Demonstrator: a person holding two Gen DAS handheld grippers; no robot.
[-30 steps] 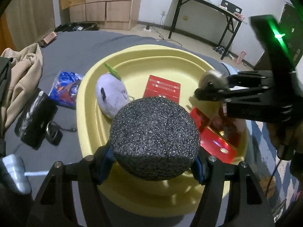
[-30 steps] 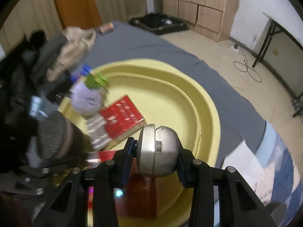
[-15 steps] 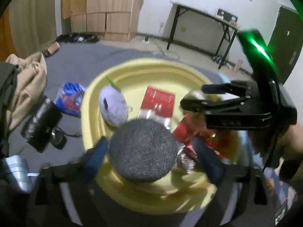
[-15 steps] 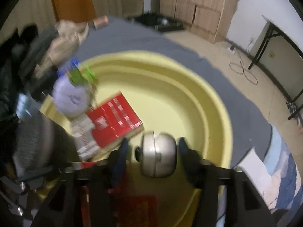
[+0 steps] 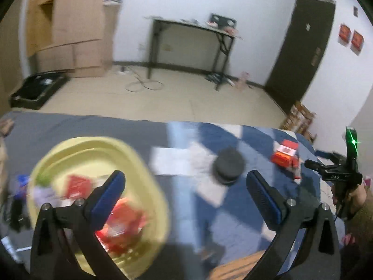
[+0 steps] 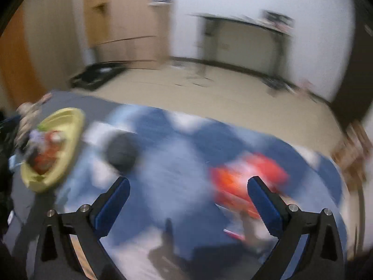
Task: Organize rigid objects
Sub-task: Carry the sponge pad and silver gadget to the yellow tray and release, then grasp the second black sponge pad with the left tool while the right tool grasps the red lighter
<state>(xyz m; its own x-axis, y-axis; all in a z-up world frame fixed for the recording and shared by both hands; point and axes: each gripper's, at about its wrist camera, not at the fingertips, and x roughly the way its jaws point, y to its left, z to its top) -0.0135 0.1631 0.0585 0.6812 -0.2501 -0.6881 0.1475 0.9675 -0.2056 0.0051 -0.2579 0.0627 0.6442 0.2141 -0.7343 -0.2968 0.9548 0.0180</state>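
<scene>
Now | both grippers, left (image 5: 184, 186) and right (image 6: 187, 192), were opening, nothing between jaws | dark puck (image 5: 229, 168) and red box (image 5: 285, 155) lay on quilt beside yellow basin (image 5: 149, 179) | advice: settle, centre jaws before closing.

A yellow basin (image 5: 149, 172) holds blurred red boxes (image 5: 123, 219); a dark round object (image 5: 228, 165) and an orange-red box (image 5: 285, 156) lie on the blue checked bed.

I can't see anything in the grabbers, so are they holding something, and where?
Nothing is held. The left gripper and the right gripper are both opening with only empty space between their blue pads.
</scene>
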